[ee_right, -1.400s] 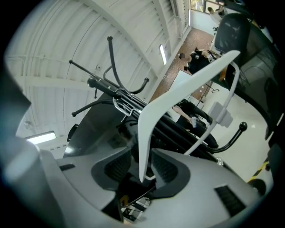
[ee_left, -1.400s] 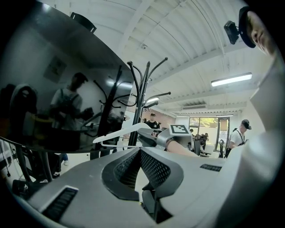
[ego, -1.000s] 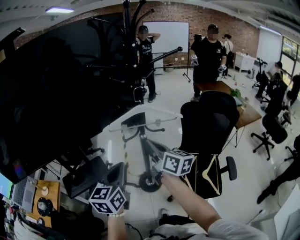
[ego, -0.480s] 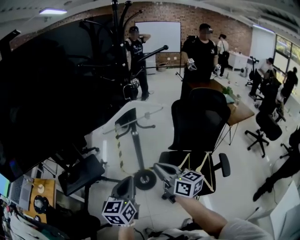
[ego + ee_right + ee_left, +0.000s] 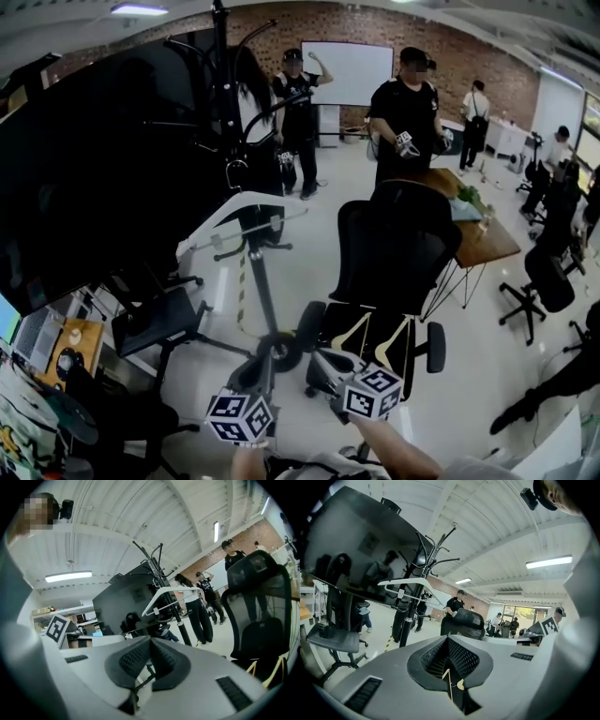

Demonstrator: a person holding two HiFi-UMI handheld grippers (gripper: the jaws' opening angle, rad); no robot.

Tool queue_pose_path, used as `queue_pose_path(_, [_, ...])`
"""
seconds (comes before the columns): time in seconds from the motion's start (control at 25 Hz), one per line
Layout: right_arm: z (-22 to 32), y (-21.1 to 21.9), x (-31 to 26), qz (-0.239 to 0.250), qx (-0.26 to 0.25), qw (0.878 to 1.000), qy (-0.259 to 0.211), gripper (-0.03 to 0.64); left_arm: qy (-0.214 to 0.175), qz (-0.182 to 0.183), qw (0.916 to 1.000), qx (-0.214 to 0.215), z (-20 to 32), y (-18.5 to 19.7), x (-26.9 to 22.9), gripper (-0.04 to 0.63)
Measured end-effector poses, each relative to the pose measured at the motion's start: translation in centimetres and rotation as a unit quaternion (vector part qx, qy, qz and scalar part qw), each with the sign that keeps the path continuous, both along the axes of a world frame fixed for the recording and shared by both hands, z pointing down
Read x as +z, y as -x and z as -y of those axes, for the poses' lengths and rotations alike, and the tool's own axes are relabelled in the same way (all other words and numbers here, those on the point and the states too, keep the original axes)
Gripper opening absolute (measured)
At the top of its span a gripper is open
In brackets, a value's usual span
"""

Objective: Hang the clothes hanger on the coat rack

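The white clothes hanger (image 5: 236, 210) hangs on a hook arm of the black coat rack (image 5: 222, 103), whose pole runs down to a round base (image 5: 279, 349). It also shows in the left gripper view, hanger (image 5: 408, 583) on rack (image 5: 423, 566), and in the right gripper view, hanger (image 5: 165, 594) on rack (image 5: 159, 566). My left gripper (image 5: 256, 364) and right gripper (image 5: 317, 357) are low at the bottom of the head view, well short of the rack. The left gripper (image 5: 449, 639) is shut and empty. The right gripper (image 5: 150, 640) is shut and empty too.
A black mesh office chair (image 5: 398, 258) stands just right of the rack. A large dark screen (image 5: 94, 178) fills the left, with a smaller chair (image 5: 159, 323) below it. A wooden table (image 5: 483, 230) and several people (image 5: 405, 112) are further back.
Both grippers have dropped and drawn back toward the bottom of the head view, away from the rack. The hanger stays on the rack.
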State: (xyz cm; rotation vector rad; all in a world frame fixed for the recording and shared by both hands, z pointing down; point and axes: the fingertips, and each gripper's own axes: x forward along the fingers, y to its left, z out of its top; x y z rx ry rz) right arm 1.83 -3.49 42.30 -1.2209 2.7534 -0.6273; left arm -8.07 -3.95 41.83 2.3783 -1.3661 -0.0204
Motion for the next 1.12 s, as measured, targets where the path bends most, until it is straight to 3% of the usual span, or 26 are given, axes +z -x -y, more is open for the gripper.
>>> queue_pose_path(0.32, [-2.4,-4.0,0.5,-0.006,-0.063,0.998,-0.009,-0.002,0.019,0.031,0.9987,-0.037,-3.4,-5.0,0.6,-0.009])
queue_pose_path(0.6, [-3.4,-6.8,-0.2,-0.018,-0.046,0.998,-0.029,-0.002,0.018,0.049,0.9985,-0.018,-4.3,-7.9,0.5,-0.009])
queue_pose_path(0.92, [-3.4,-7.4,-1.9,-0.022,-0.028,0.998,-0.041,-0.002,0.004,0.027,0.9996,0.004,-3.5,-8.8,-0.2,-0.009])
queue_pose_path(1.12, [-3.6,-5.0,-2.3,-0.041,-0.045,0.997,-0.045,-0.002,0.001,0.017,0.9998,0.003,-3.3,-7.6,-0.9,-0.009])
